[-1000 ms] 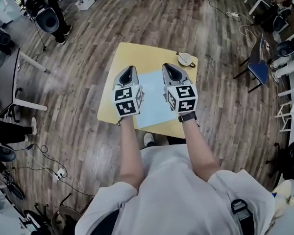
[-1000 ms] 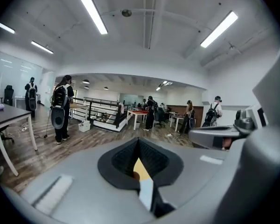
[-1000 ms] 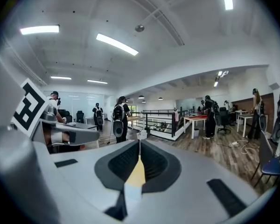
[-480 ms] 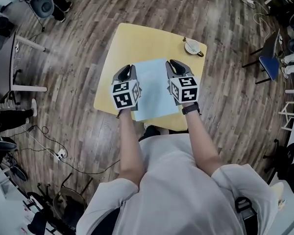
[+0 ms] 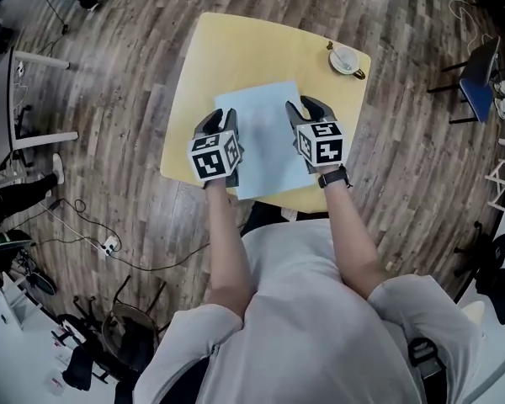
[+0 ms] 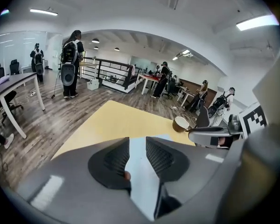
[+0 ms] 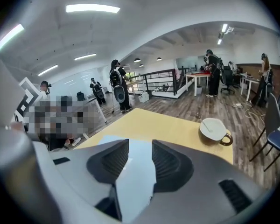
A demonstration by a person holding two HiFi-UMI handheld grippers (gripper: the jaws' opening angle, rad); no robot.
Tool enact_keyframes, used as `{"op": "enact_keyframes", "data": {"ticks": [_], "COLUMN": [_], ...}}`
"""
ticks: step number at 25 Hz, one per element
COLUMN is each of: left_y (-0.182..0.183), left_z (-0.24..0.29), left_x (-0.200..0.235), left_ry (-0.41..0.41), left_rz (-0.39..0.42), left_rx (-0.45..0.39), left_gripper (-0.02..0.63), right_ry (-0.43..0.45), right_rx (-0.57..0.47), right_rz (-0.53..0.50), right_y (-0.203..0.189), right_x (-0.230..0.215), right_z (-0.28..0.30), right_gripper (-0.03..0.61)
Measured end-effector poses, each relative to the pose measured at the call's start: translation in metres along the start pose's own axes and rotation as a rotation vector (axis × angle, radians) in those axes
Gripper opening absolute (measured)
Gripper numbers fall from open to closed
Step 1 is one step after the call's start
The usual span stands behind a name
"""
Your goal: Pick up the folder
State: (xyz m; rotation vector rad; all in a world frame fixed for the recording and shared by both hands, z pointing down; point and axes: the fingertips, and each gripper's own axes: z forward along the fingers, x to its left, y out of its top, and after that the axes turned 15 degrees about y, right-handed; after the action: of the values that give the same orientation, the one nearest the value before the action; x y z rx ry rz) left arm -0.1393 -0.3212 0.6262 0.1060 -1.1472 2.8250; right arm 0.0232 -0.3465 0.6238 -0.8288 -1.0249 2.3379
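Head view: left claw [image 5: 218,118] and right claw [image 5: 310,104] have dropped toward the folder [image 5: 265,141] (jaws opening, nothing between).

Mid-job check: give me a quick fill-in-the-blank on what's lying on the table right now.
1. The folder is light ____ in colour.
2. It lies flat on the ____ table.
3. In the head view, the white cup stands at the table's far ____ corner.

Missing words: blue; yellow; right
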Motion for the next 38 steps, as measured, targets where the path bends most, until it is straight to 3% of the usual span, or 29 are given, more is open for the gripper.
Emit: {"op": "enact_keyframes", "data": {"ticks": [3, 8, 13, 20, 27, 32, 38], "left_y": [-0.015, -0.042, -0.071, -0.108, -0.128, -0.13, -0.132], "left_z": [0.013, 0.033, 0.043, 0.057, 0.066, 0.068, 0.072], "left_x": [0.005, 0.008, 0.013, 0.015, 0.006, 0.007, 0.009], "left_ry": [-0.015, -0.037, -0.061, -0.101, -0.137, -0.117, -0.093], "left_rz": [-0.031, -0.042, -0.045, -0.17, -0.246, -0.241, -0.234], "left_rx": [0.059, 0.158, 0.245, 0.373, 0.447, 0.452, 0.458], "left_gripper": [0.13, 0.209, 0.33, 0.506, 0.515, 0.517, 0.518], "right_ry": [0.024, 0.027, 0.012, 0.034, 0.073, 0.138, 0.15], "right_rx": [0.042, 0.104, 0.112, 0.079, 0.105, 0.155, 0.164], "right_rz": [0.021, 0.047, 0.123, 0.286, 0.42, 0.548, 0.57], "right_y": [-0.014, -0.035, -0.057, -0.084, -0.103, -0.115, -0.118], "right_x": [-0.002, -0.007, -0.022, -0.031, -0.035, -0.039, -0.04], "right_z": [0.013, 0.034, 0.04, 0.049, 0.058, 0.063, 0.066], "right_gripper": [0.161, 0.243, 0.293, 0.367, 0.376, 0.376, 0.376]}}
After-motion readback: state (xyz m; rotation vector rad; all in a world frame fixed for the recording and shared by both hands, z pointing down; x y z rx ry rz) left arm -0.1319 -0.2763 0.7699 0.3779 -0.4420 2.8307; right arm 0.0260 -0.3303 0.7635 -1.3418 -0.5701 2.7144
